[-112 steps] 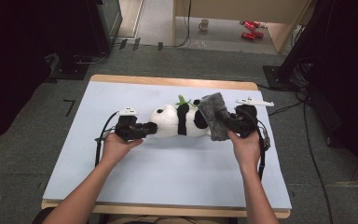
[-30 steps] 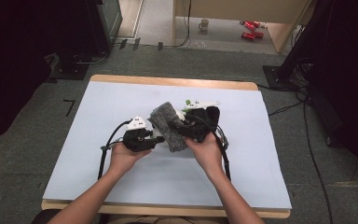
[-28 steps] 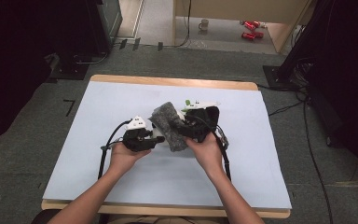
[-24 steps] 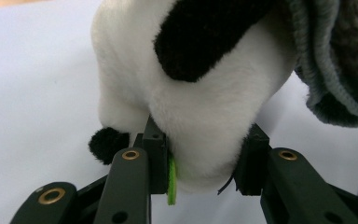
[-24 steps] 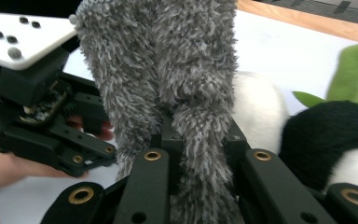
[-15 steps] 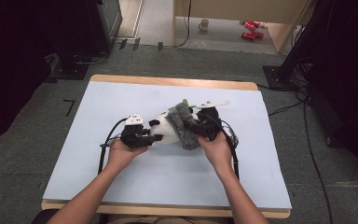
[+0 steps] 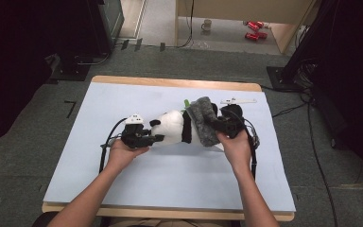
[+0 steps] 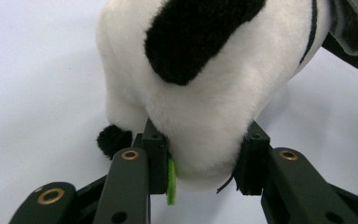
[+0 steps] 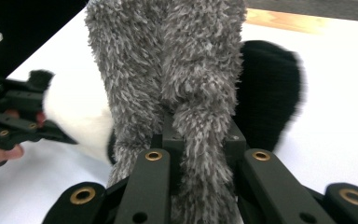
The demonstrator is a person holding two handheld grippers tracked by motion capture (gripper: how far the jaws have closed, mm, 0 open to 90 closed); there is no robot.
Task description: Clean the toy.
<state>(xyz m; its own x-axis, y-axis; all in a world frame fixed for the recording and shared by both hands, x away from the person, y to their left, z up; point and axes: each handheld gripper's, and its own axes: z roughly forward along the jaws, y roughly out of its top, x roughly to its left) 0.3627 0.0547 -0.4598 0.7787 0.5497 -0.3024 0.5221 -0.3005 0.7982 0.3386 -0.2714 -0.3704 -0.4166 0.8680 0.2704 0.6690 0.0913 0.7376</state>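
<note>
Right gripper (image 7: 216,125) pinching grey fleece garment (image 7: 203,120), dragged rightward along plush panda (image 7: 172,128); left gripper (image 7: 152,138) clamping panda's head. Likely undressing.

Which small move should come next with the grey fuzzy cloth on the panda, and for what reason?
Probably pull the grey fuzzy cloth a bit further along the panda plush toy toward its head. The right claw is shut on the cloth, which covers only the panda's rear half, while the left claw grips the head and steadies it.
</note>
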